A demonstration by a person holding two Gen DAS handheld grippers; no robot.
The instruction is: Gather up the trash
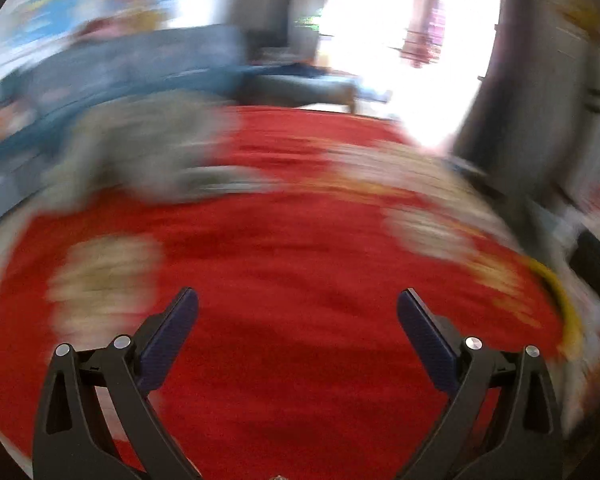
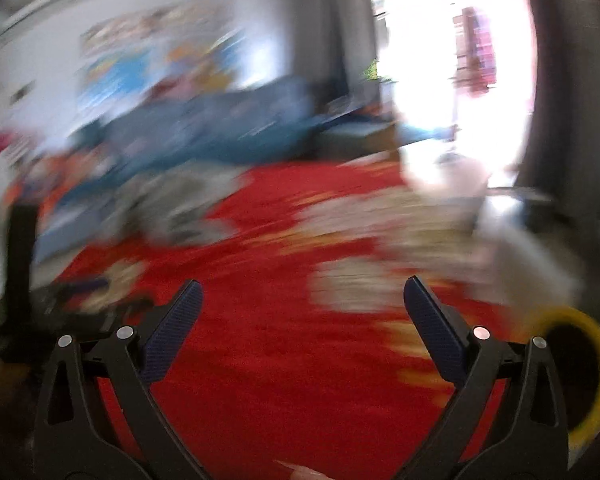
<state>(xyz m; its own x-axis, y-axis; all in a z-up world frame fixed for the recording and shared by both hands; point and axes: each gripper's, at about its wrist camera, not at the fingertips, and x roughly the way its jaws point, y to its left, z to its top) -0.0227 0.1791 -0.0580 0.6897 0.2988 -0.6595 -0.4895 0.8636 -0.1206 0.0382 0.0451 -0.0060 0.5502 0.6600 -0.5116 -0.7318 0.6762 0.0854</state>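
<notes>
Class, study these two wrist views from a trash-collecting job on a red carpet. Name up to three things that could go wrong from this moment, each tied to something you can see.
1. Both views are heavily motion-blurred, so the pale scraps on the red carpet may be misjudged.
2. The left hand-held gripper and right hand-held gripper are open and empty; a fast grab could miss.
3. The yellow-rimmed container sits at the frame edge, so drops may land outside.

- Smeared pale patches [image 1: 104, 276] on red carpet [image 1: 292, 264], lower left: unidentifiable.
- Yellow-rimmed container [image 2: 592, 372], cut by right edge, possibly a bin.
- Blue sofa [image 2: 228, 128], upper left, blurred.
</notes>
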